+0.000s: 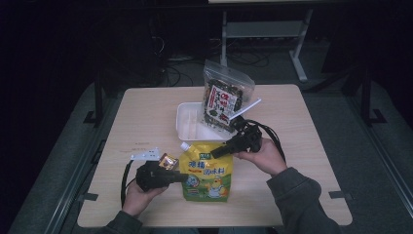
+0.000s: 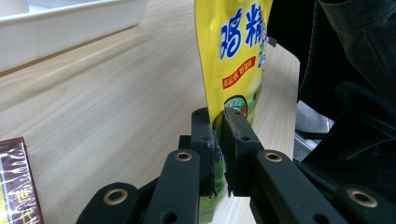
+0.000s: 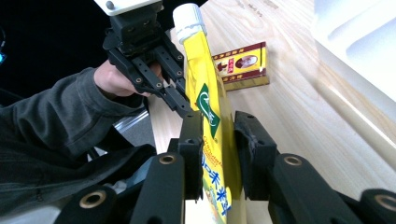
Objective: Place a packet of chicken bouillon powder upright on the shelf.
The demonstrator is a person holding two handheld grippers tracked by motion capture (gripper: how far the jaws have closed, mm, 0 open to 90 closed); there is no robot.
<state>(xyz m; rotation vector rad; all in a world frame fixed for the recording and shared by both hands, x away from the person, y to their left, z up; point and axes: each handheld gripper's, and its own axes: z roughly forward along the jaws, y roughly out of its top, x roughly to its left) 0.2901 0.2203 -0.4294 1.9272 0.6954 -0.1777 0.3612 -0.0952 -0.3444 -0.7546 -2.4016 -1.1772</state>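
A yellow seasoning pouch point(image 1: 207, 170) with a white screw spout is near the table's front edge. My left gripper point(image 1: 182, 176) is shut on the pouch's left edge. In the left gripper view its pads point(image 2: 205, 140) pinch the thin yellow seam of the pouch point(image 2: 238, 51). My right gripper point(image 1: 214, 153) is at the pouch's upper right. In the right gripper view the pouch point(image 3: 208, 107) stands edge-on between that gripper's point(image 3: 219, 123) jaws. Those jaws sit close on both sides without pressing. My left gripper point(image 3: 180, 100) shows beyond it, clamped below the spout.
A small red and gold box point(image 1: 168, 161) lies just left of the pouch's spout. A white tray point(image 1: 192, 126) sits mid-table, with a dark snack bag point(image 1: 224, 100) leaning up from its far side. Bare wood lies to the left and right.
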